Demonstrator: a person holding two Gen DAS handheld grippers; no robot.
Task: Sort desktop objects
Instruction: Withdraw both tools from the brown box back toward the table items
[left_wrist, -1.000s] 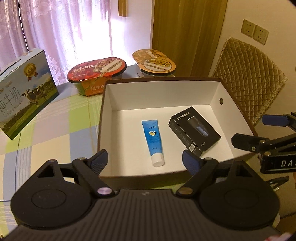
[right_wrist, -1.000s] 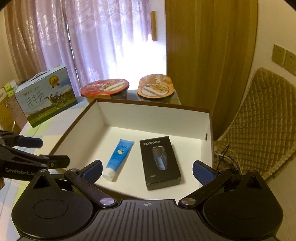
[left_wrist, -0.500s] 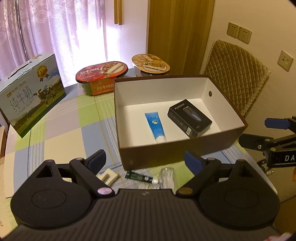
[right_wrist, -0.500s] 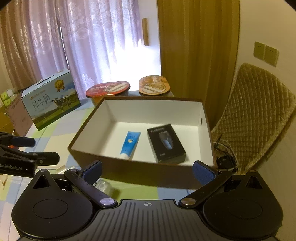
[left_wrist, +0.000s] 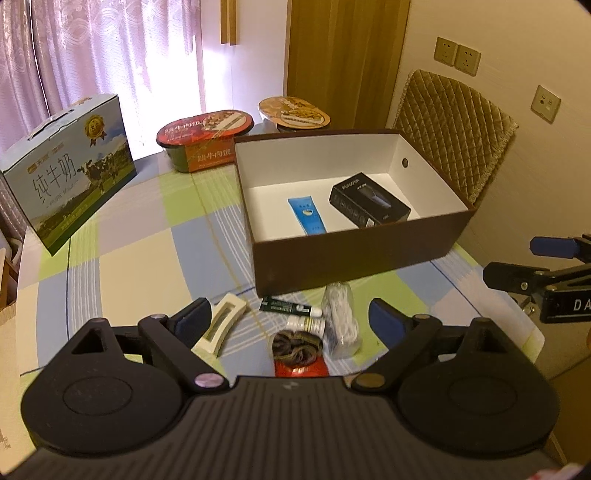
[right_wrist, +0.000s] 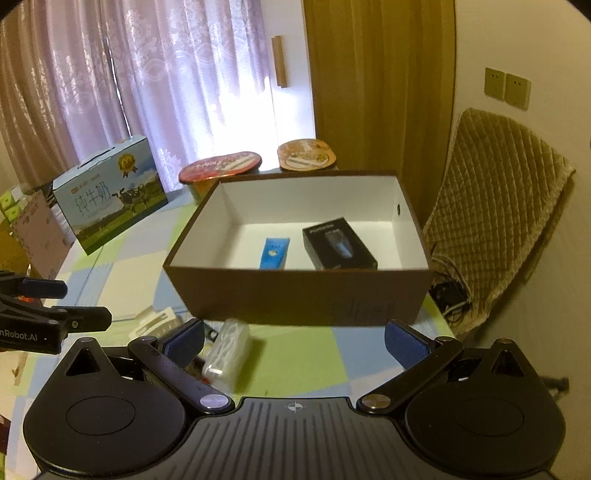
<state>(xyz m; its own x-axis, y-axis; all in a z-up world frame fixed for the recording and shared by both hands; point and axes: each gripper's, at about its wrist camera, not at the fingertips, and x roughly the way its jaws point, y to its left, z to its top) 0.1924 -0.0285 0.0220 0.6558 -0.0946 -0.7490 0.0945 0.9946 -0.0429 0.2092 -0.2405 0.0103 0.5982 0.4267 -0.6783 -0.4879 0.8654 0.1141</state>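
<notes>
Both tongs, left (left_wrist: 286, 319) and right (right_wrist: 294, 339), gaped wide and empty; next pick: the clear packet (left_wrist: 341, 319), lower centre, for the brown box (left_wrist: 362, 254).

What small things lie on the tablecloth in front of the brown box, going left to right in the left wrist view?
Cream rectangular hair clip → dark green tube with white cap → clear plastic packet with white contents. The small white bottle and the brown hair tie overlap these, so they are left out.
</notes>
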